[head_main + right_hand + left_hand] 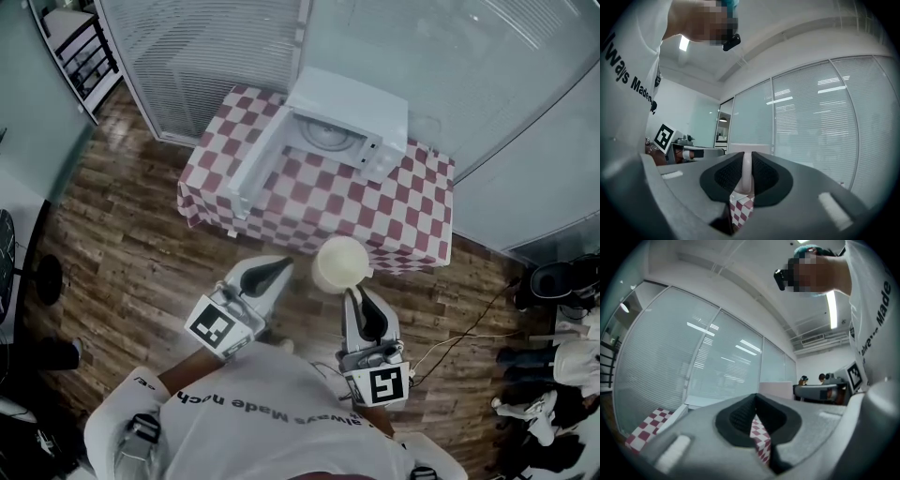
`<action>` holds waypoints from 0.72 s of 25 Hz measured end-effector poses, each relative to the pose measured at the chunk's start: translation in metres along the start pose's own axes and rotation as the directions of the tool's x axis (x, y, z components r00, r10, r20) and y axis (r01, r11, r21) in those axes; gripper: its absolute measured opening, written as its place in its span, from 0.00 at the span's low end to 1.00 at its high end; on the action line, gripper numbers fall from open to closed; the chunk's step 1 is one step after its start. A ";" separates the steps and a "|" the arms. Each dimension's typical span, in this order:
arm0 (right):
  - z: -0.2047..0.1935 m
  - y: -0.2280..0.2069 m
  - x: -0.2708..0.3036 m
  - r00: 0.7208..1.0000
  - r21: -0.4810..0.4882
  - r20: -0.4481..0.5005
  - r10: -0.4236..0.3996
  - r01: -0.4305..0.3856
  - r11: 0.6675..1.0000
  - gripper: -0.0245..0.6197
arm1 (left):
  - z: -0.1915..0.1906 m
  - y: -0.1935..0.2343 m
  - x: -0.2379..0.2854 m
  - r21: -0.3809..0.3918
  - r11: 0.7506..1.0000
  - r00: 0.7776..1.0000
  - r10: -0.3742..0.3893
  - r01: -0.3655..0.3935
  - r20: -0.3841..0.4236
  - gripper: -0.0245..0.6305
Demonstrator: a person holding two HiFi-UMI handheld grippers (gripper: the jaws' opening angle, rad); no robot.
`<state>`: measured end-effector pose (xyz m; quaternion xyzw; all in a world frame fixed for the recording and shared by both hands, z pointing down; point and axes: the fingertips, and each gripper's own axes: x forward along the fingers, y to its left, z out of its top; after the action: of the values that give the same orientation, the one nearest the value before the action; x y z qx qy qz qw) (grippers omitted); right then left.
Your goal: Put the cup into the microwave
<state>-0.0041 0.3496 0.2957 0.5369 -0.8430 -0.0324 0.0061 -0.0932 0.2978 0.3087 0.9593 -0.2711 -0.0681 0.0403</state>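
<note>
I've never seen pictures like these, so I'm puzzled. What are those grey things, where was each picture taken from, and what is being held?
A person holds two grey grabbing tools, each with two jaws. The head view comes from a camera on the person's head, looking down. The two gripper views come from cameras riding on the tools. The right gripper is shut on a pale cup. The left gripper is shut and holds nothing. Ahead stands a checked table, and on it a white microwave with its door open.
</note>
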 end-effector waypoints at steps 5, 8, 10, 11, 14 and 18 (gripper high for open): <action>-0.002 -0.009 0.061 1.000 0.000 -0.010 -0.011 0.011 1.000 0.11 | 0.005 0.060 0.014 -0.008 1.000 1.000 -0.005 0.005 0.001 0.04; -0.001 -0.017 0.092 1.000 -0.004 -0.008 -0.029 0.029 1.000 0.11 | 0.008 0.090 0.024 -0.001 1.000 1.000 -0.020 0.020 0.000 0.04; 0.000 -0.022 0.109 0.999 -0.009 -0.007 -0.040 0.040 0.999 0.11 | 0.010 0.106 0.030 -0.001 1.000 1.000 -0.031 0.031 0.003 0.04; 0.000 -0.024 0.117 0.999 -0.011 -0.007 -0.045 0.045 0.999 0.11 | 0.011 0.114 0.033 -0.005 0.999 0.999 -0.035 0.035 0.002 0.04; 0.000 -0.030 0.139 0.998 -0.009 -0.010 -0.059 0.059 0.998 0.11 | 0.012 0.133 0.042 -0.025 0.999 0.999 -0.048 0.047 -0.008 0.04; -0.001 -0.037 0.163 0.997 -0.008 -0.015 -0.070 0.070 0.998 0.11 | 0.012 0.155 0.053 -0.036 0.997 0.998 -0.068 0.067 -0.011 0.04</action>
<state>-0.0399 0.1865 0.2906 0.5663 -0.8235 -0.0318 0.0134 -0.1301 0.1381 0.3086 0.9674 -0.2371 -0.0684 0.0567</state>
